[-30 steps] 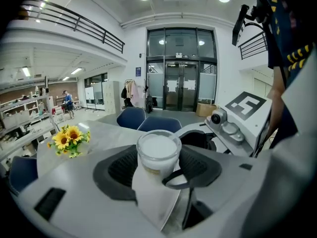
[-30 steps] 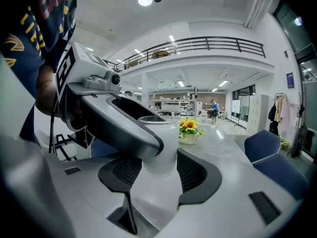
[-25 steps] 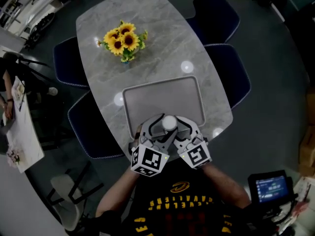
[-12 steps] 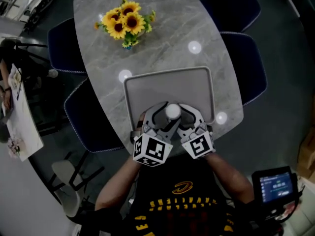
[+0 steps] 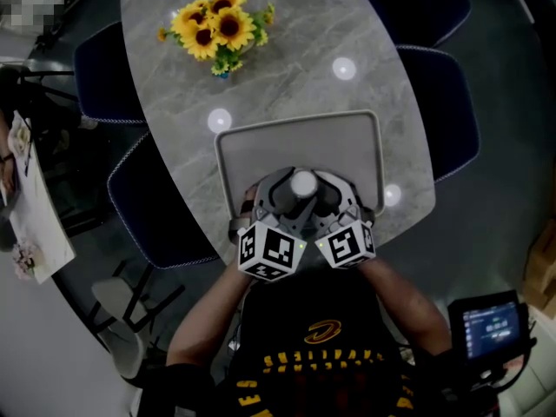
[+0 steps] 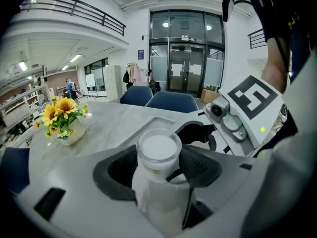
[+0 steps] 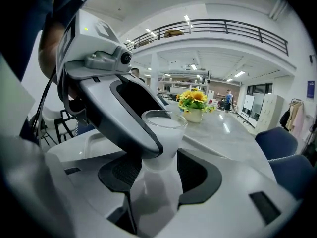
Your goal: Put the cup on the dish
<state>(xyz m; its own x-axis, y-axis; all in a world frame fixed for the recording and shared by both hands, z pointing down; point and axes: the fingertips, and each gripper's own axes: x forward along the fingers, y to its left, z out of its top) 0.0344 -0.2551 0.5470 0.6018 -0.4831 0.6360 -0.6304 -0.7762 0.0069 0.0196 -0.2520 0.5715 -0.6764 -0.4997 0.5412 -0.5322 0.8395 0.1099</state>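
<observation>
A long grey marble-patterned table (image 5: 287, 68) with rounded ends is seen from steeply above, and dark blue chairs (image 5: 445, 102) are tucked in along both of its long sides. At the bottom of the head view, the person's black shirt (image 5: 317, 354) with yellow print is shown, with both forearms stretched toward the table. A grey rectangular tray (image 5: 304, 142) with a raised rim is set on the near part of the table, its near edge close to the table's edge. A bunch of sunflowers (image 5: 215, 29) in a small pale vase is placed at the far end, well apart from the tray.

The left gripper (image 5: 280, 194) and the right gripper (image 5: 328, 194) are held side by side over the tray's near edge, angled toward each other, marker cubes toward the person. A frosted white cup (image 5: 303, 183) is held upright between them. In each gripper view the cup is seen pinched between that gripper's dark pads, so both pairs of jaws are closed on it. In the right gripper view, one jaw of the left gripper is laid across the cup's rim. Whether the cup's base touches the tray cannot be told.
</observation>
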